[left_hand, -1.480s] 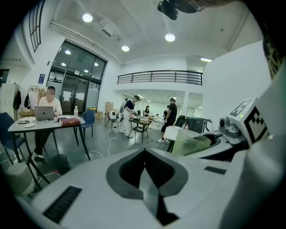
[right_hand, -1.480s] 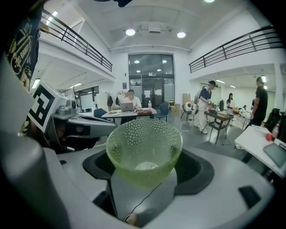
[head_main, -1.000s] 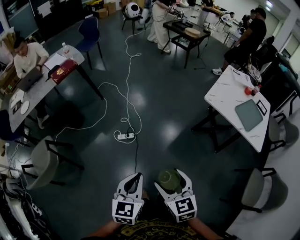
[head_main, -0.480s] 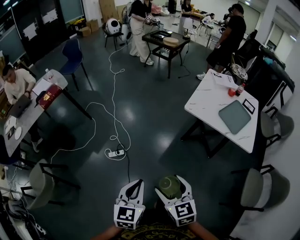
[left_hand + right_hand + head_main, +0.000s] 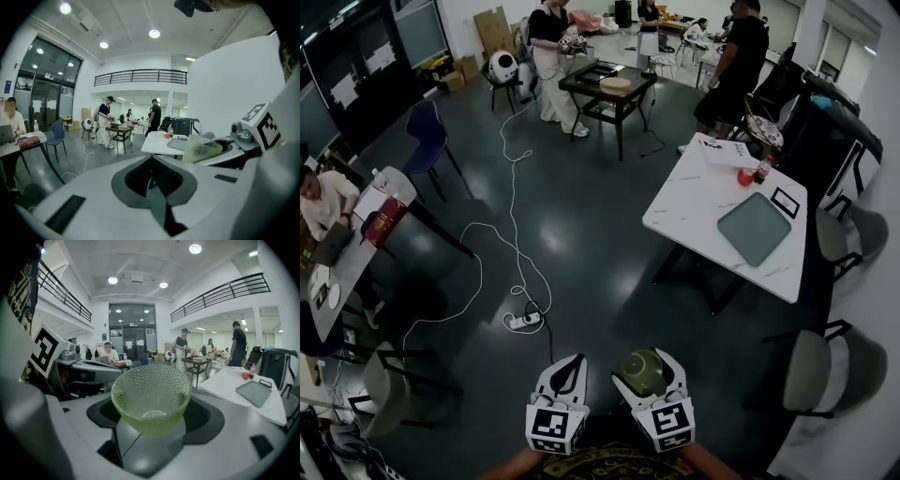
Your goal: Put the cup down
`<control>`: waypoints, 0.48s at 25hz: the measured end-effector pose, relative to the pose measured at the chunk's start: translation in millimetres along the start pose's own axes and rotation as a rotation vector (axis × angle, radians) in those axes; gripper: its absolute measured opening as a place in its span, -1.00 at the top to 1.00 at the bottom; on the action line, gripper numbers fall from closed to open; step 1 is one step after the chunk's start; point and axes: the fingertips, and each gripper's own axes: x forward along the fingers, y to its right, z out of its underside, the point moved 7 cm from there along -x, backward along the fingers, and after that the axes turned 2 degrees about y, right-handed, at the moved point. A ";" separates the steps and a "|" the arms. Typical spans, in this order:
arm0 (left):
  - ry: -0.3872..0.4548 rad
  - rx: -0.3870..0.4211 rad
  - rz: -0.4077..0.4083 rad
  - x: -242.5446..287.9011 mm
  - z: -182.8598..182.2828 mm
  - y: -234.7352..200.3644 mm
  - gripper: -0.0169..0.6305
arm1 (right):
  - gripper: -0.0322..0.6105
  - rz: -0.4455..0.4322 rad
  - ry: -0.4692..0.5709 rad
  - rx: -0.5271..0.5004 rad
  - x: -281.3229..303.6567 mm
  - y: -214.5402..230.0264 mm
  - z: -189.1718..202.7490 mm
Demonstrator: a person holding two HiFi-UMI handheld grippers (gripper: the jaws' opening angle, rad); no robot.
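Head view with both gripper views. The right gripper (image 5: 647, 360) is clamped on the cup (image 5: 151, 397), a clear green, dimpled cup that stands upright with its mouth up and looks empty. One jaw presses on each side of its lower wall. The left gripper (image 5: 573, 360) is just beside it at the left, its jaws brought together with nothing between them. Both grippers sit at the bottom of the head view, each with its marker cube nearest the camera, and both are over the dark floor (image 5: 600, 253).

The cup is therefore held in the air, well apart from any surface. The white counter (image 5: 694, 202) lies ahead and to the right. It bears a grey mat (image 5: 755, 228), a small red thing (image 5: 745, 176) and some papers (image 5: 719, 152) at its far end. Grey chairs (image 5: 825, 367) stand on its right side.

A white cable (image 5: 514, 216) runs across the floor to a power strip (image 5: 525, 321) ahead of the left gripper. Farther off, a dark counter (image 5: 609, 84) has people standing around it. At the left edge, a person (image 5: 323, 202) sits at a laptop near a blue chair (image 5: 424, 131).
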 end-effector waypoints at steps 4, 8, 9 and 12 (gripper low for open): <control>-0.010 0.005 0.018 25.9 -7.0 16.1 0.91 | -0.28 0.015 0.005 0.029 -5.5 29.5 3.3; 0.001 0.027 0.046 48.3 -15.6 36.1 0.91 | -0.28 0.030 0.011 0.044 -13.2 56.6 6.7; 0.001 0.029 0.052 52.8 -16.6 40.5 0.91 | -0.28 0.036 0.012 0.046 -15.6 62.7 7.7; -0.004 0.027 0.069 66.4 -17.8 52.6 0.91 | -0.28 0.062 0.014 0.047 -22.7 81.1 9.7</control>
